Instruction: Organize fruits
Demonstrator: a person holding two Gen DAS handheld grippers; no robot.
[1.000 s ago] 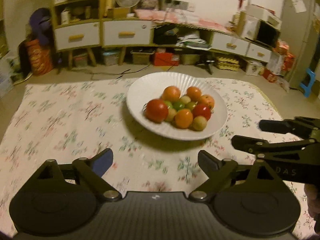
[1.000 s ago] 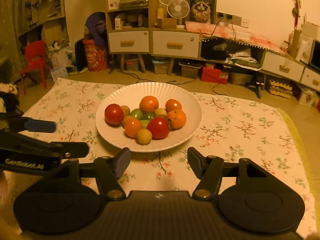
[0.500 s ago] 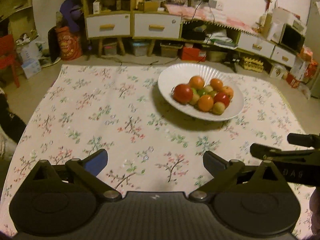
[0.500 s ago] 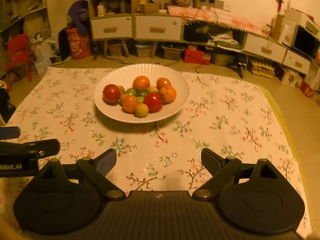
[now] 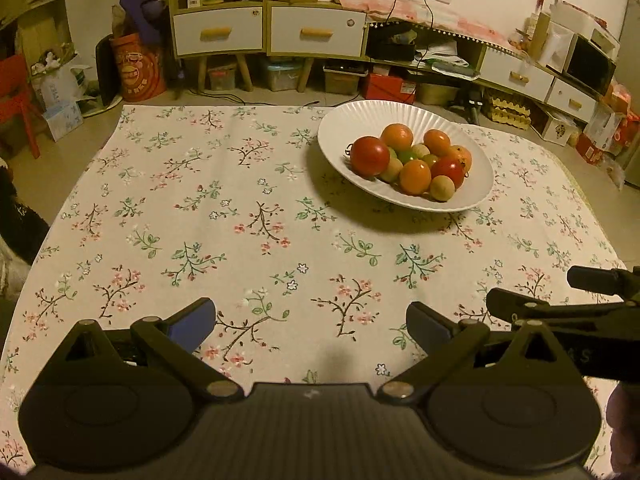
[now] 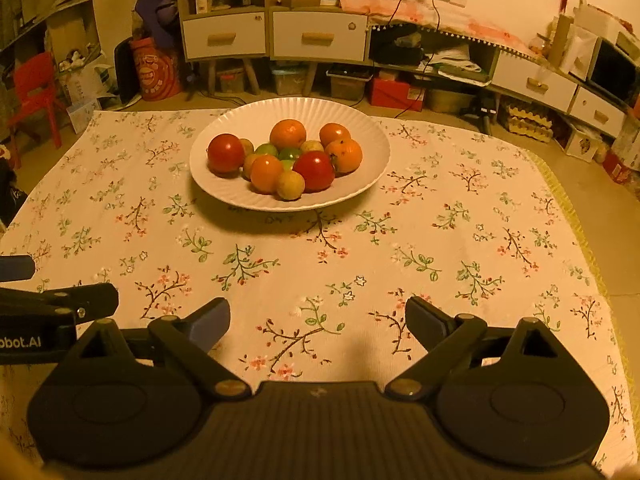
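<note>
A white ribbed plate (image 5: 352, 120) (image 6: 360, 184) stands on the floral tablecloth (image 5: 200, 208) (image 6: 460, 240), toward the far side. It holds a pile of several fruits: red tomatoes (image 5: 370, 156) (image 6: 314, 171), oranges (image 5: 415, 177) (image 6: 288, 134), small yellow fruits (image 6: 291, 185) and green ones (image 6: 289, 154). My left gripper (image 5: 310, 326) is open and empty, low over the near cloth, well short of the plate. My right gripper (image 6: 318, 322) is open and empty, also near the front edge. Each gripper shows at the side of the other's view.
The cloth-covered table ends at the far edge just behind the plate. Beyond it stand white drawer cabinets (image 5: 272, 30), a red chair (image 6: 34, 92), boxes and floor clutter. The right table edge (image 6: 580, 232) drops to the floor.
Both grippers have pulled back from the plate toward the near edge, so the plate looks smaller and farther. The left view has swung so the plate sits to the right. The fruits have not moved.
</note>
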